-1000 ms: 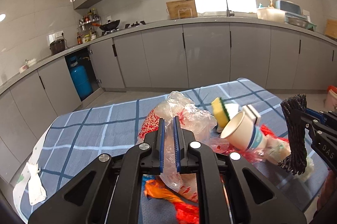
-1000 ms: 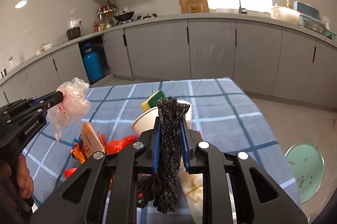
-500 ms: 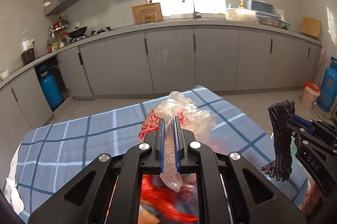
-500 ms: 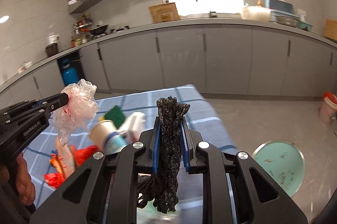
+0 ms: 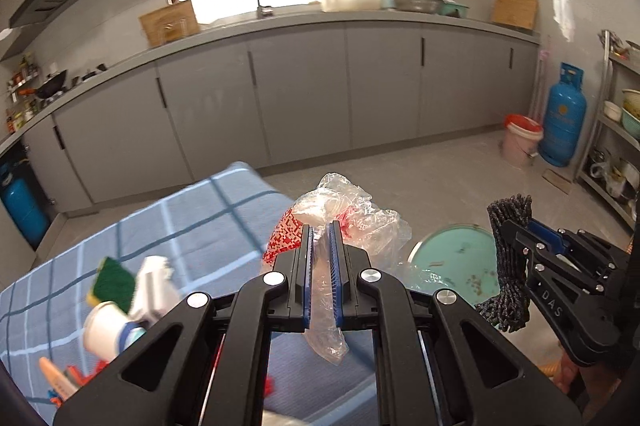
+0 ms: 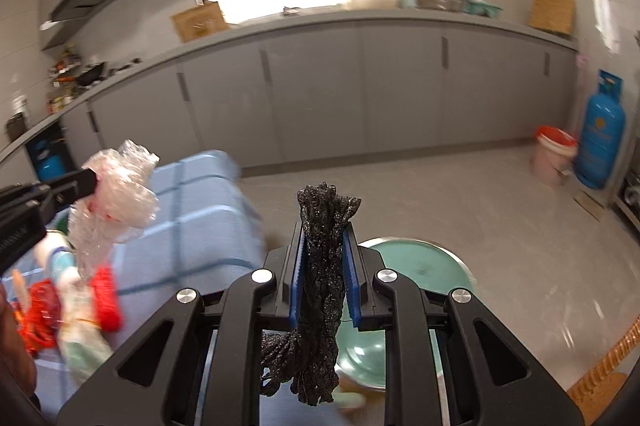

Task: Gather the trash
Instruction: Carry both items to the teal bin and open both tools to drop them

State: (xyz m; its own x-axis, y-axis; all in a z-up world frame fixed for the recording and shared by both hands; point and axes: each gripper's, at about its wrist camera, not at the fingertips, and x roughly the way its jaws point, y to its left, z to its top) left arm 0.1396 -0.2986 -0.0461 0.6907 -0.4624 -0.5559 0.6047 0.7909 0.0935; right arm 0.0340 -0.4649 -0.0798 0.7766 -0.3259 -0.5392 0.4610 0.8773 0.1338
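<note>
Right wrist view: my right gripper (image 6: 323,268) pinches black mesh (image 6: 320,258) and my left gripper (image 5: 320,266) pinches a plastic bag (image 5: 352,222), both near the green bin (image 6: 420,266); next, I judge, release over it.

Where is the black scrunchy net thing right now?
The black mesh bundle is pinched in the right gripper, held in the air just above the green bin on the floor, right of the blue checked table.

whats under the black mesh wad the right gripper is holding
Below the black mesh wad, clamped in the right gripper, sits a green bin on the floor; the gripper body hides its near side.
</note>
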